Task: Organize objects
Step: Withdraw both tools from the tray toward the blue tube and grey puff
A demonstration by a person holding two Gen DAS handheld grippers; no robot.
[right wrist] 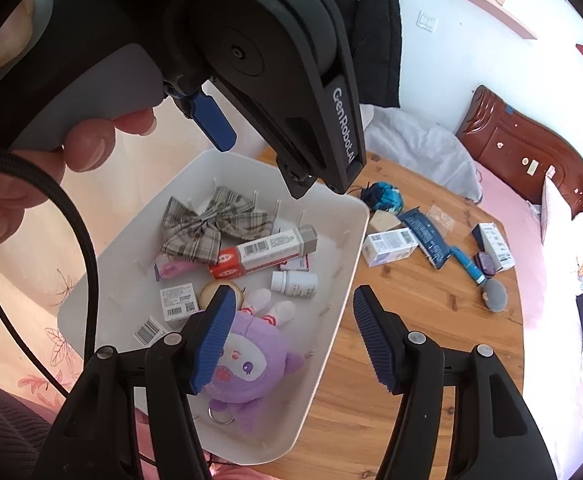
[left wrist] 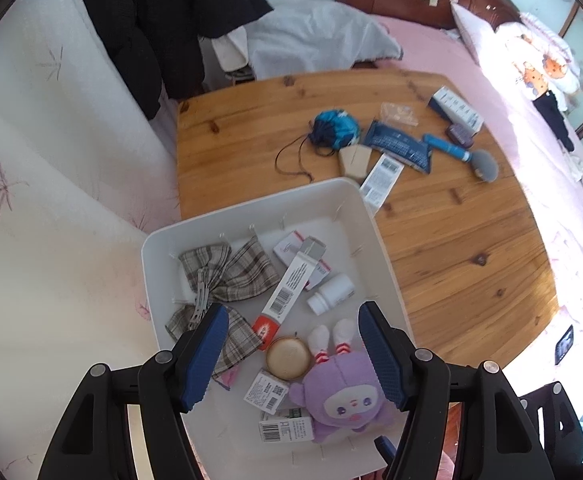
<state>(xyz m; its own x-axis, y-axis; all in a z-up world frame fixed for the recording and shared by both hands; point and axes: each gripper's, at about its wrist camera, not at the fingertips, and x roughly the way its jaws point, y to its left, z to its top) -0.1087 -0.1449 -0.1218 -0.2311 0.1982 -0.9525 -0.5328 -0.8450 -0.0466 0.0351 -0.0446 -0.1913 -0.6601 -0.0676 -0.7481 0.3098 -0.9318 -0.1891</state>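
Note:
A white bin (left wrist: pixel 367 216) (right wrist: pixel 355 248) sits on the wooden table (left wrist: pixel 451 248) (right wrist: pixel 411 320). It holds a purple plush doll (left wrist: pixel 343 396) (right wrist: pixel 251 364), a plaid bow (left wrist: pixel 231 272) (right wrist: pixel 207 228), a toothpaste box (left wrist: pixel 287 292) (right wrist: pixel 267 254), a white pill bottle (left wrist: pixel 331 292) (right wrist: pixel 295 283), a round gold tin (left wrist: pixel 289 358) and small boxes. My left gripper (left wrist: pixel 291 356) hangs open and empty above the bin's contents. My right gripper (right wrist: pixel 291 340) is open and empty over the bin's near right rim. The left gripper's body (right wrist: pixel 275 60) fills the top of the right wrist view.
Loose on the table beyond the bin lie a blue drawstring pouch (left wrist: pixel 335 128) (right wrist: pixel 383 196), a dark blue packet (left wrist: pixel 399 144) (right wrist: pixel 427 236), a blue-handled brush (left wrist: pixel 463 156) (right wrist: pixel 479 280), a white box (left wrist: pixel 381 178) (right wrist: pixel 389 246) and a blue-white box (left wrist: pixel 455 108) (right wrist: pixel 495 244). A pink bed (left wrist: pixel 531 128) lies behind.

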